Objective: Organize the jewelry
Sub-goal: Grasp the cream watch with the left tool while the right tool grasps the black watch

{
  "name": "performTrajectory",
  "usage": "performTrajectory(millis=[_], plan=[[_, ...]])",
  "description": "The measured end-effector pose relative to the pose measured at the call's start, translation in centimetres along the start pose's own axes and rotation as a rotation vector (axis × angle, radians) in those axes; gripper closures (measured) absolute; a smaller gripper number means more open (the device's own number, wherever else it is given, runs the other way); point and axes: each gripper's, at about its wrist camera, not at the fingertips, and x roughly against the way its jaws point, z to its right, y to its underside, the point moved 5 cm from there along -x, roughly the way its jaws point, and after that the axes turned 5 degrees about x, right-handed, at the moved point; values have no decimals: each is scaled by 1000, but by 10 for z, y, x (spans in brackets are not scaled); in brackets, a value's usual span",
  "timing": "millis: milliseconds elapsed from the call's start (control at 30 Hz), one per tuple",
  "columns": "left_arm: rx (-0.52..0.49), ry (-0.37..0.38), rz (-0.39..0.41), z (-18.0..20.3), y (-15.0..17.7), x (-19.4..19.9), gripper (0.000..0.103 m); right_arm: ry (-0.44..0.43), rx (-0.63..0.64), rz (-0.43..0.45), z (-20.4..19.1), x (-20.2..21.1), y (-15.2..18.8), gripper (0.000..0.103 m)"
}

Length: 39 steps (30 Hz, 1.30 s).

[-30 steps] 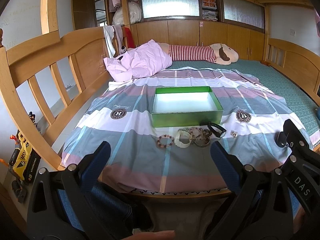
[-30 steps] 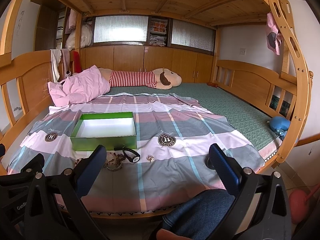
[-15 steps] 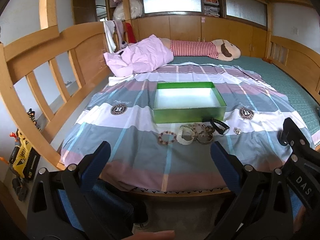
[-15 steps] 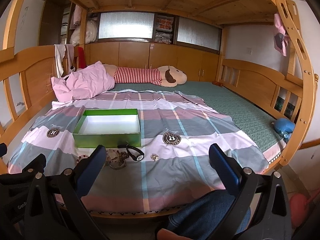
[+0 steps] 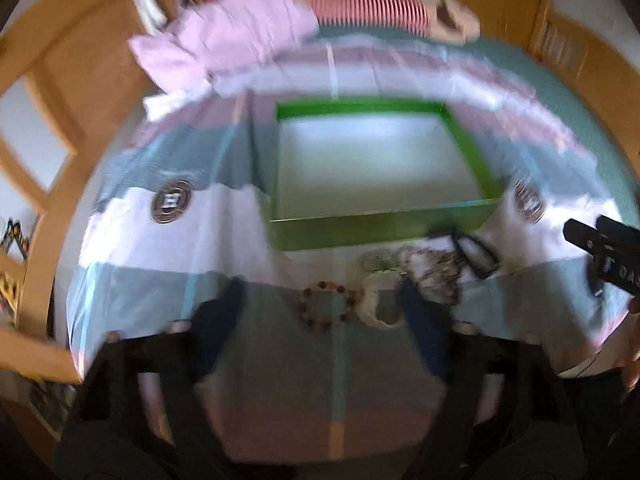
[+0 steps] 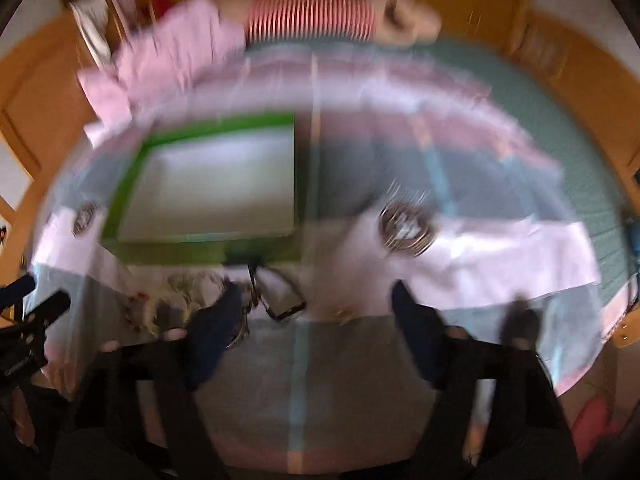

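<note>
Jewelry lies smeared by blur before the green box; single pieces barely separate. Left gripper and right gripper both gape, grasping nothing.

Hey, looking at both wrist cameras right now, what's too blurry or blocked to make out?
- Left wrist view: motion blur smears the jewelry pile; only the bead bracelet and black band read as separate pieces.
- Left wrist view: the right tool is cut off by the frame edge.
- Right wrist view: one fingertip covers part of the pile.
- Both views: the green box floor is too blurred to check for small items.
</note>
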Motion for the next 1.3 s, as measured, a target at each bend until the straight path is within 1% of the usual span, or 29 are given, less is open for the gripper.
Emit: performTrajectory(millis=[33,67,100,133,167,200,233,267,300,333,400,467,533,567,600,633,700,733,767,800,1000,1067,1133,1167,1200,1233,1267,1300], plan=[[-11,13,-31,2,-4,-14,41,-21,0,-51,-3,-19,-2,48],[-10,36,-48,2,-5,-23,42,-62,-1,-104,-6,-40,-4,49],[1,90,-67,3,-3,-33,42,-76,0,-128,-9,-54,-5,49],[9,127,-73,3,-2,-40,42,-69,8,-129,-9,-68,-4,49],[21,167,-96,3,6,-50,42,-65,15,-124,-8,-76,-1,49],[33,160,-126,2,10,-60,42,-62,12,-137,-6,-84,4,49],[52,154,-174,3,15,-69,42,-77,-10,-170,-3,-91,11,49],[57,175,-198,5,18,-73,42,-105,-26,-189,0,-94,15,49],[44,217,-219,12,19,-76,40,-135,-37,-201,1,-96,16,49],[26,232,-224,16,19,-78,38,-137,-34,-201,1,-97,17,49],[8,206,-226,20,18,-87,36,-106,-9,-190,1,-99,15,49],[21,174,-261,22,18,-103,37,-109,8,-205,-2,-105,16,49],[30,162,-299,24,21,-114,44,-114,21,-236,-4,-117,18,49],[29,148,-313,26,22,-119,54,-113,31,-244,-6,-123,18,52],[25,130,-320,28,22,-123,59,-112,47,-244,-9,-127,18,70],[25,123,-322,29,22,-127,64,-107,69,-250,-11,-131,18,77],[29,124,-318,32,19,-131,72,-108,83,-236,-12,-130,17,88],[28,126,-313,33,18,-132,80,-112,83,-223,-11,-128,15,92],[28,128,-308,33,17,-132,84,-121,78,-216,-10,-125,14,93],[32,127,-302,33,16,-131,86,-138,67,-205,-8,-122,12,93],[72,148,-247,15,4,-111,86,-184,17,-123,13,-95,5,93],[89,152,-230,8,3,-107,88,-192,0,-114,16,-91,7,93],[99,156,-209,2,0,-105,88,-192,-3,-116,19,-90,9,93],[99,153,-205,-1,0,-104,88,-185,1,-122,18,-89,6,93],[101,144,-207,-4,1,-106,88,-178,3,-128,17,-90,9,93],[107,136,-211,-5,1,-106,86,-169,0,-140,18,-93,10,90],[118,129,-220,-8,2,-109,80,-165,-4,-146,18,-95,14,87],[126,129,-228,-12,2,-110,76,-163,-14,-150,17,-96,15,82]])
